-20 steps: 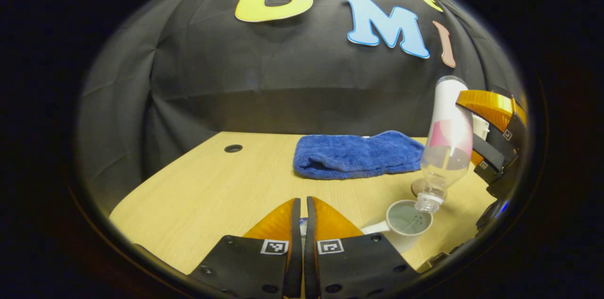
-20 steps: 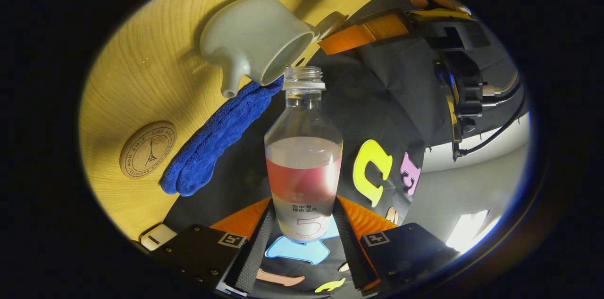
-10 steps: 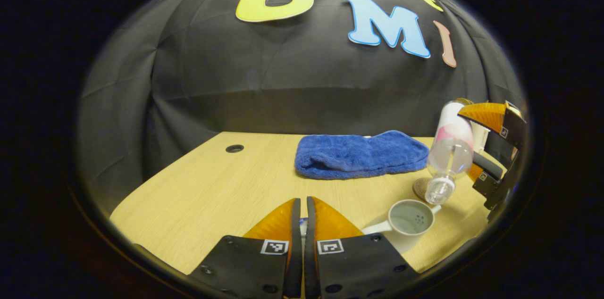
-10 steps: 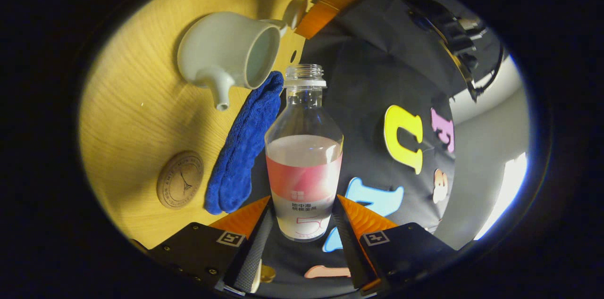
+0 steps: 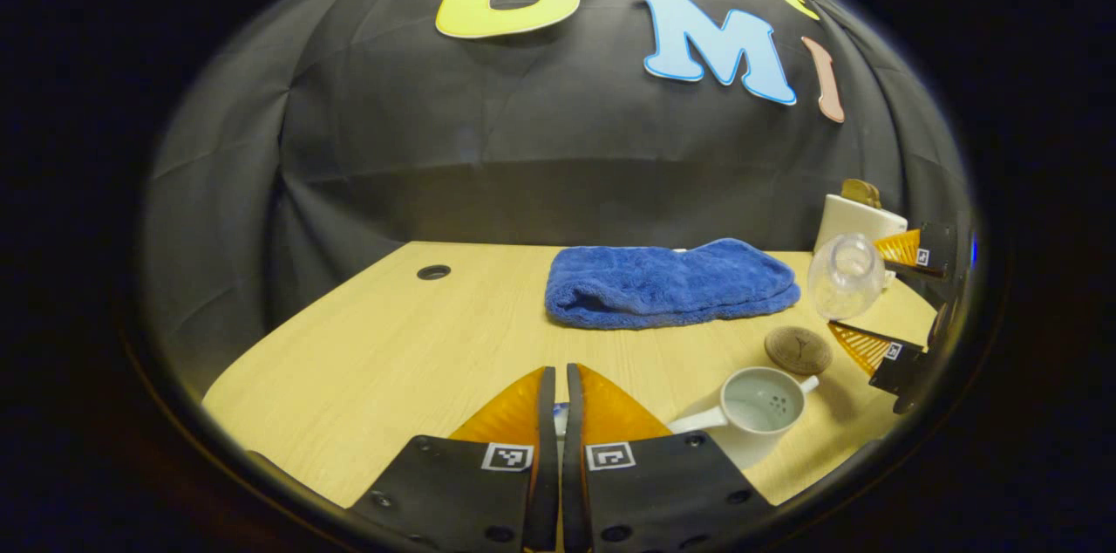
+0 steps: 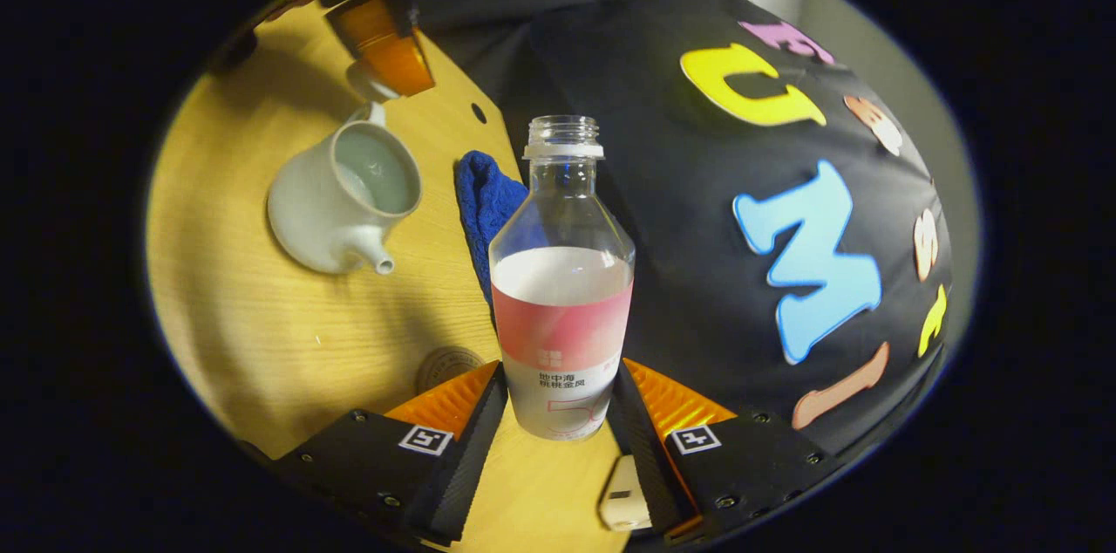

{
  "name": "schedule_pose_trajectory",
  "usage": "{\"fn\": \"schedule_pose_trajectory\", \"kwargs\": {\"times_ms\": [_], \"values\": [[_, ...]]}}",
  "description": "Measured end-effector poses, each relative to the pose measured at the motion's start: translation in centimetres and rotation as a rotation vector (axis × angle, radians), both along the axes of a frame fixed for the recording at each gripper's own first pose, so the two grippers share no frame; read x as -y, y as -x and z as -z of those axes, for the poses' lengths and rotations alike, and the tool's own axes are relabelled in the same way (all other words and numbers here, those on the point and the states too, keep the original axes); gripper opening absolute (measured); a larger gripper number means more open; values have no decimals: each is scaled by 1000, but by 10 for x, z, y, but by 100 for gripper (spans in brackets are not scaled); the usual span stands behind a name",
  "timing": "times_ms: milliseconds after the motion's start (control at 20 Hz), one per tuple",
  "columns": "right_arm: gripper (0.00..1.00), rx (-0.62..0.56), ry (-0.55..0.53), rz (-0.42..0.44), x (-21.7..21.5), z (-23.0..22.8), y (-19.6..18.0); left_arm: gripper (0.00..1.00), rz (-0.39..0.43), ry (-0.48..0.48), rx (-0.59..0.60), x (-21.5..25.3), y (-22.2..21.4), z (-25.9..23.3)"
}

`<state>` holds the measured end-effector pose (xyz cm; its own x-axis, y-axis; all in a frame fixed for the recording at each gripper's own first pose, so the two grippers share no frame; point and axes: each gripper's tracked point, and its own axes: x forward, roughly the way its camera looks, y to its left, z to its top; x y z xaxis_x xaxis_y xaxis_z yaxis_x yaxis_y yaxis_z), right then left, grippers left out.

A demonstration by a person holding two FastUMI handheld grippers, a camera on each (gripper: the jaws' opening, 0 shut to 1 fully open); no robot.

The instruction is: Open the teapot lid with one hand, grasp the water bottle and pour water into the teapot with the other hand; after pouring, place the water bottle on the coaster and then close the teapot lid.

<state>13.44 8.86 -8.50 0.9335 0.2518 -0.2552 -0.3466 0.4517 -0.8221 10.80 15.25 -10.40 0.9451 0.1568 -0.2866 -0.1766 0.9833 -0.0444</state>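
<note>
Tabletop [image 5: 392, 344]: light wood, grommet hole [image 5: 432, 272] at far left in left gripper view.

Blue towel [image 5: 667, 284] bunched at back of tabletop, against the booth wall.

Water bottle [image 6: 562, 291]: uncapped, part full, pink label band. Right tool [image 6: 558, 400] clamped on its lower body, both fingers pressing the sides. In left gripper view the bottle [image 5: 844, 276] is off the tabletop, mouth pointing toward the cam, w/ right tool [image 5: 881, 296] at the far right edge, one finger above and one below the bottle. Bottle sits above/behind the coaster, apart from the teapot.

Teapot [image 6: 342, 197]: pale glazed, lid off, opening bare, spout pointing away from left tool. Liquid visible inside. In left gripper view the teapot [image 5: 751, 410] stands on tabletop just right of left tool's fingers; strainer holes show inside.

Coaster [image 5: 798, 349]: round cork, flat on tabletop btwn teapot and bottle, nothing on it. In right gripper view coaster [image 6: 446, 366] is partly hidden behind right tool's finger.

Left tool [image 5: 558, 413]: fingers nearly closed, thin gap only. Something small is pinched btwn tips; can't tell what from this view. In right gripper view left tool [image 6: 381, 56] holds a small pale piece [image 6: 366, 86] above and just beyond the teapot; looks like the lid, not certain.
</note>
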Motion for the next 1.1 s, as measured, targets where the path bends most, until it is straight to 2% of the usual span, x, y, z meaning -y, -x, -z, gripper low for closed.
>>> {"fn": "schedule_pose_trajectory", "kwargs": {"times_ms": [400,550,750,1100], "values": [[76,-273,-628,98,-12,10,8,9,-4,-2,-1,-1,0,1],[76,-325,-787,166,-13,11,8,9,-5,-1,3,-1,0,-1],[76,-383,-888,220,-16,23,2,9,-5,-1,4,-1,0,0],[76,-363,-874,230,-11,28,0,9,-6,-2,5,-2,0,-1]]}}
